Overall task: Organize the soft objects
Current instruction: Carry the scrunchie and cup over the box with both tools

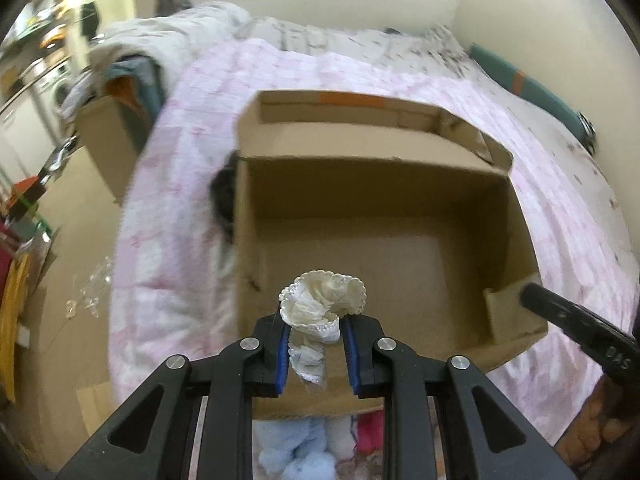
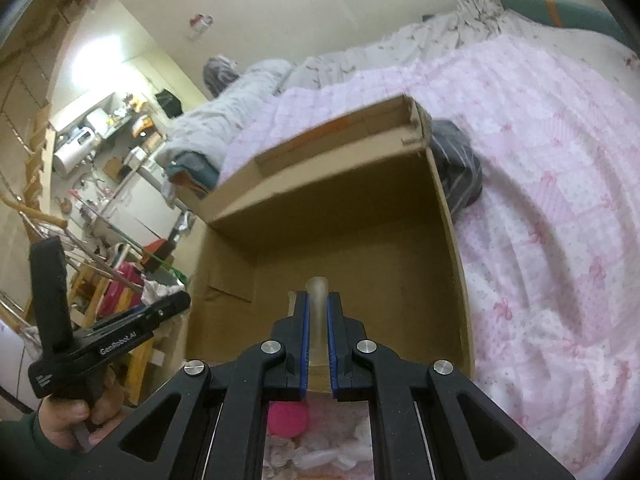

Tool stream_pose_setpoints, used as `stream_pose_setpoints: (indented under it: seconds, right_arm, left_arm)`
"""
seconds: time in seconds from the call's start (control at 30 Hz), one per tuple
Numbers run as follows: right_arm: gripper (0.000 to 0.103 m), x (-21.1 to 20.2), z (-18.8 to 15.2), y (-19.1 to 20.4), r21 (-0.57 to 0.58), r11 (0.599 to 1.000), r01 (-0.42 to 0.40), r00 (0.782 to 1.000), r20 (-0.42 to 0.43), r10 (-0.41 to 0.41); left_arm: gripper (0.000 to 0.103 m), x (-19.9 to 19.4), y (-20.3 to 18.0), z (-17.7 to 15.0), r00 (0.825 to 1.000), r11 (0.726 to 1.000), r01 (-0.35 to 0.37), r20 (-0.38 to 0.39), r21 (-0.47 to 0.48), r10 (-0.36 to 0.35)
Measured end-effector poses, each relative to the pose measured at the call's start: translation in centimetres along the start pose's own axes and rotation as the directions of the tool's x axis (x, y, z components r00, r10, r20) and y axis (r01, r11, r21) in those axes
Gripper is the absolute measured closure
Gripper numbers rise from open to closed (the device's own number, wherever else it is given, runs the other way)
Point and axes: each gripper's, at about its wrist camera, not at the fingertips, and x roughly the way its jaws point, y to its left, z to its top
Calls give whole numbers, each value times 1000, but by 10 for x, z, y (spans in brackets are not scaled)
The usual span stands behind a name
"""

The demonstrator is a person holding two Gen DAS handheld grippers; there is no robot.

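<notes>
My left gripper [image 1: 314, 324] is shut on a crumpled cream cloth piece with a lacy edge [image 1: 324, 300], held over the near rim of an open cardboard box [image 1: 372, 184] that stands on a pink quilt [image 1: 180, 200]. My right gripper [image 2: 317, 300] is shut on a thin pale translucent strip [image 2: 317, 304] over the same box [image 2: 320, 240]; what the strip belongs to is hidden. The box floor looks bare. Each gripper shows in the other's view: the right gripper [image 1: 536, 300] at the box's near right corner, the left gripper [image 2: 180, 300] beside the box, held by a hand [image 2: 76, 412].
A grey striped cloth [image 2: 456, 160] lies against the box's far right side, and a dark item [image 1: 224, 196] against its left wall. Soft blue, white and pink things [image 1: 296, 448] lie below the fingers. A second box [image 1: 108, 136] and clutter stand off the bed's left edge.
</notes>
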Motion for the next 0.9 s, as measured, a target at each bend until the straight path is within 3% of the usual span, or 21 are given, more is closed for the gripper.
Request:
stream_pose_setpoints:
  seconds: [0.17,0.3,0.43,0.77,0.9]
  right_arm:
    - [94,23,-7,-4,-9,1000,21,998,-55,-21]
    - [93,29,-13,-4,-7,1000,27,997,-69,-27]
    - [93,34,-15,-2,-36,998,48,995,-84,-51]
    - [93,40,-22,8,-109,990,89,991,-94,-100]
    - [93,41,-22,9,-116,988,98,989,-96,-109]
  left_arm:
    - [83,15,6,-3,1000,999,-7,-12,-35,7]
    - [82,17,17,-7,998,997,-53,18,-57,54]
    - [82,19,20,-6,1000,997,-18,3,-80,18]
    - [82,22,10,-11,1000,999,-25,-17,-40,24]
    - [76,24,11,-12,999,999,-22,-26,-46,20]
